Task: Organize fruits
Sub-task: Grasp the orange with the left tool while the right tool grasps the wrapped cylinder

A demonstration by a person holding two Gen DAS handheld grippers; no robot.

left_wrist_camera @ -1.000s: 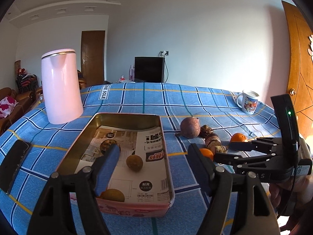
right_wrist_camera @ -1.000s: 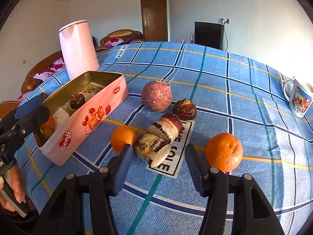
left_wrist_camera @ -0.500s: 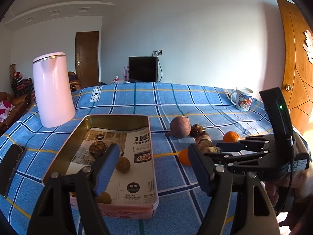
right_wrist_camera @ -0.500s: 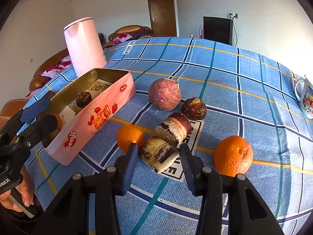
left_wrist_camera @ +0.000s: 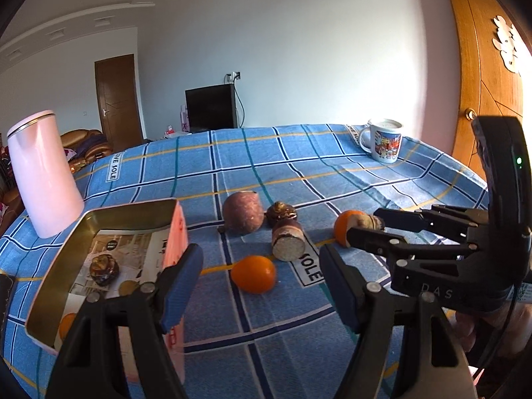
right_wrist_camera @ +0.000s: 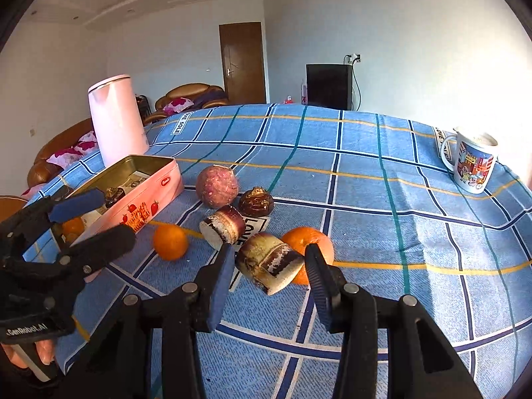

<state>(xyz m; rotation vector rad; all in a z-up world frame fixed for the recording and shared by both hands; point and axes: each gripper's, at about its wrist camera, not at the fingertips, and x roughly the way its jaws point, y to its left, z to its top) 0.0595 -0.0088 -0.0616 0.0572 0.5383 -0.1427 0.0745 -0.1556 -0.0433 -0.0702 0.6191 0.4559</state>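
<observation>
My right gripper (right_wrist_camera: 269, 256) is shut on a cut brown root piece (right_wrist_camera: 269, 267), held just in front of a large orange (right_wrist_camera: 314, 234). In the left wrist view that gripper (left_wrist_camera: 365, 222) reaches in from the right with the piece at its tips. A second cut piece (right_wrist_camera: 224, 227), a round purple fruit (right_wrist_camera: 216, 190), a dark brown fruit (right_wrist_camera: 256, 202) and a small orange (right_wrist_camera: 170, 242) lie on the blue checked cloth. The pink tin (left_wrist_camera: 99, 226) at the left holds several fruits on paper. My left gripper (left_wrist_camera: 258, 261) is open and empty, with the small orange (left_wrist_camera: 254, 277) lying beyond its fingers.
A tall pink kettle (left_wrist_camera: 43, 179) stands behind the tin at the far left. A printed mug (right_wrist_camera: 473, 163) sits near the table's far right edge. A dark flat object (left_wrist_camera: 5, 294) lies at the left edge. A hand (right_wrist_camera: 36, 349) grips the left tool.
The right gripper's jaws narrowed onto the nearer root piece and carried it right, in front of the large orange. The left gripper swung right, so the tin now sits at the left of its view.
</observation>
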